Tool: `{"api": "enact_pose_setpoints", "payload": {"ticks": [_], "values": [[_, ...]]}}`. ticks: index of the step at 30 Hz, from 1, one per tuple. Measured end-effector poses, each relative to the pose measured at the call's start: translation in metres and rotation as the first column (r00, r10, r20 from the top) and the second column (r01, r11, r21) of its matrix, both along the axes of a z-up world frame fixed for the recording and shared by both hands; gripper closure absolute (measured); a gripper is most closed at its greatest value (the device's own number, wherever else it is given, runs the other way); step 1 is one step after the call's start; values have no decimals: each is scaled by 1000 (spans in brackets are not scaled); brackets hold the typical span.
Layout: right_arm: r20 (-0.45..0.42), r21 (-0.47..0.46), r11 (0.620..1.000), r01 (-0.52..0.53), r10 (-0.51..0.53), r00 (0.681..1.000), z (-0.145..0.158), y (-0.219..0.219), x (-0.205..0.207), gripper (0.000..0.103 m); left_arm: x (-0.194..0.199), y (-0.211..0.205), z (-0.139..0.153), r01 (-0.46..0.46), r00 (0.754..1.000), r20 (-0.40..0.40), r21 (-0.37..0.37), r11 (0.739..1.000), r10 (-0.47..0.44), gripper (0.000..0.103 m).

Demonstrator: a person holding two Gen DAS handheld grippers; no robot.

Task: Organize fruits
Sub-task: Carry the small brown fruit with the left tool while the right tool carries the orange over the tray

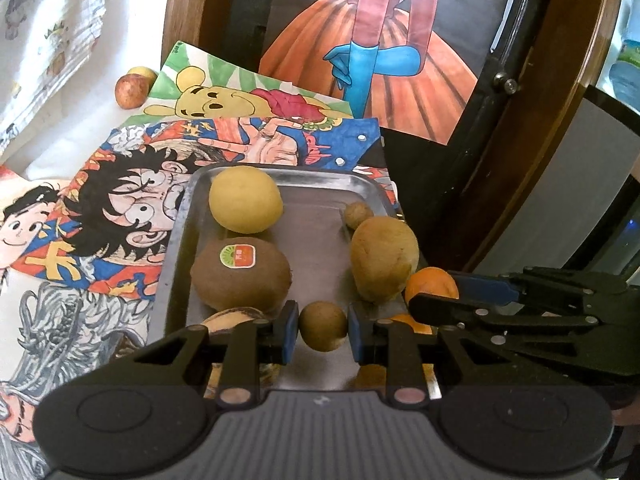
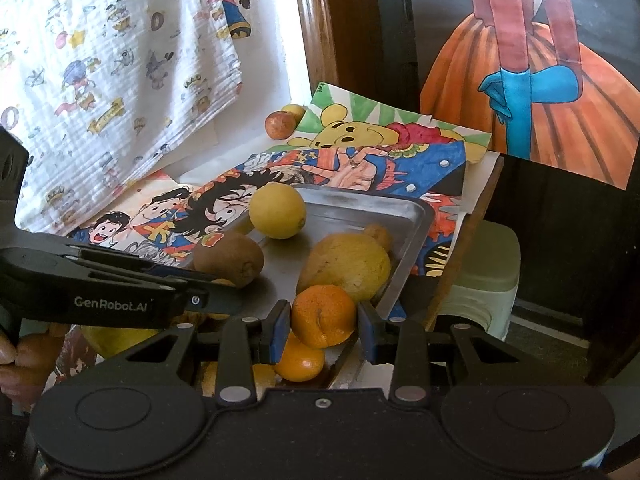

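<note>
Sorting fruit onto the metal tray (image 1: pixel 182 216), about half done: a lemon (image 1: pixel 245 199), a kiwi (image 1: pixel 240 274) and a tan pear-like fruit (image 1: pixel 384 258) already lie in it, while two small fruits (image 1: pixel 132 88) (far corner of the surface) remain outside. The left claw (image 1: pixel 323 327) is narrowed onto a small brown fruit (image 1: pixel 322 326) above the tray; the right claw (image 2: pixel 323 322) clamps an orange (image 2: pixel 322 314) at the tray's near edge.

Both wrist views look down close along their fingers, sharing the metal tray (image 1: pixel 182 216).
</note>
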State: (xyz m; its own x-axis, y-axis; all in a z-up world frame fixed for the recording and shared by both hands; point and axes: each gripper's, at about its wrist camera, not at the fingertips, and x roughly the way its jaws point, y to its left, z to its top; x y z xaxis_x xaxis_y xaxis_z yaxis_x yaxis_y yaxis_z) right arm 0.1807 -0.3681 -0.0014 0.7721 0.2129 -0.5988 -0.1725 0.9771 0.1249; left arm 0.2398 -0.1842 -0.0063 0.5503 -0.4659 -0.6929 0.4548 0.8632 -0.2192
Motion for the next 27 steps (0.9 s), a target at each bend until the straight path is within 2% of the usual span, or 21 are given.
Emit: {"api": "enact_pose_setpoints", "payload": {"ticks": [7,27], "values": [[1,7,1000,-4,4,1000,0,2,2,65,0,2,2,-15,1000,10,18,1000,15,74],[-6,47,999,9,-8,1000,-3,3,3,64,2,6,3,-26,1000,6,7,1000,26,72]]}}
